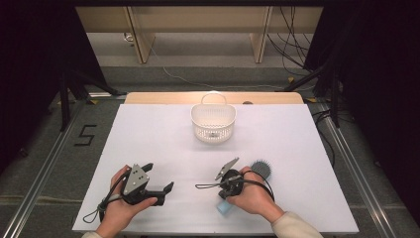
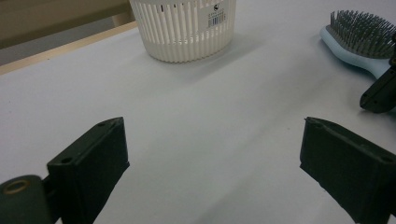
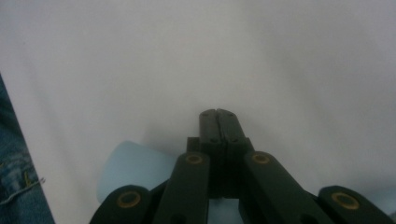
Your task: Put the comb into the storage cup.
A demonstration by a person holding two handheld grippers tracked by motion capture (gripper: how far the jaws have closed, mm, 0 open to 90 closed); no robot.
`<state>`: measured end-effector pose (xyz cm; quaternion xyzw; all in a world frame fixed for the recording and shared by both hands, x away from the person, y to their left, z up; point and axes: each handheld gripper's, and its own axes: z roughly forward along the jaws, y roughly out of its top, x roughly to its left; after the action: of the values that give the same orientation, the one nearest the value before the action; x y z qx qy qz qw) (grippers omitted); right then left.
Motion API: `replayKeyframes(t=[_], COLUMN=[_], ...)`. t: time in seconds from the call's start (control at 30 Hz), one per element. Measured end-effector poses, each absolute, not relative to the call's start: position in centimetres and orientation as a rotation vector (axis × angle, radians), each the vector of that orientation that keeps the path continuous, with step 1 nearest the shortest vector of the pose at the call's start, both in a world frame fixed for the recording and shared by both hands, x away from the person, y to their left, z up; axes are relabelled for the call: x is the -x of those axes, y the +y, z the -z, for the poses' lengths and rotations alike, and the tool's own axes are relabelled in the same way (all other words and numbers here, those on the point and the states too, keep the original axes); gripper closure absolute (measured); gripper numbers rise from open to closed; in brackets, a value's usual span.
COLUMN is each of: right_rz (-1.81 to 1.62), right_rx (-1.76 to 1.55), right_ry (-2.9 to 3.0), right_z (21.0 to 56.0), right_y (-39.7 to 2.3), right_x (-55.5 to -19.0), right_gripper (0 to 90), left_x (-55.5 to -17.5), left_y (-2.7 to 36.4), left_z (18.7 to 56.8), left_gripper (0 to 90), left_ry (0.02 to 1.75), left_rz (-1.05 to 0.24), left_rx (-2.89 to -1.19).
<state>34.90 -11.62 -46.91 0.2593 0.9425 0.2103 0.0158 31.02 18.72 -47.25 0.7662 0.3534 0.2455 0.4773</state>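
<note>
A light blue hairbrush (image 1: 257, 173) with dark grey bristles lies on the white table (image 1: 163, 144), bristles up, on the person's right side. In the high view its round head shows just past the right hand (image 1: 255, 196), while the pale blue handle end pokes out on the near side of that hand. The right gripper (image 1: 233, 186) sits directly over the handle. In the right gripper view its two black jaws are pressed flat together with nothing between them, and the blue handle (image 3: 133, 168) lies beneath the gripper's body rather than in the jaws, so the brush is not gripped.

The left gripper (image 1: 161, 191) rests low over the table on the left, held in the left hand (image 1: 124, 208) and well apart from the brush. In the left gripper view its jaws stand wide apart with bare table between them.

A white slotted plastic basket (image 1: 213, 121) with a loop handle stands upright near the far middle of the table, well beyond both grippers. A small white sticker (image 2: 215, 17) with a barcode sits on its wall; the print on it is too small to read. On the grey floor to the left of the table, black tape forms a figure 5 (image 1: 85, 135).
</note>
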Motion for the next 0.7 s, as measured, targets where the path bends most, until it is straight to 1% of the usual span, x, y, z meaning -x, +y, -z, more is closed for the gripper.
replayKeyframes(t=[0.37, 0.7], right_rz=[-0.612, -0.598], right_rx=[-0.821, -0.884], right_ry=[2.974, 2.990], right_z=[46.7, 46.6], right_y=[-14.5, -18.0], right_x=[-33.2, -32.0], right_gripper=[90.0, 90.0], left_x=[-31.0, -31.0], left_y=[18.7, 18.7], left_z=[47.3, 47.3], left_gripper=[7.2, 7.2], left_ry=[0.865, 0.864], left_rz=[-0.599, -0.602], left_rx=[-1.873, -1.872])
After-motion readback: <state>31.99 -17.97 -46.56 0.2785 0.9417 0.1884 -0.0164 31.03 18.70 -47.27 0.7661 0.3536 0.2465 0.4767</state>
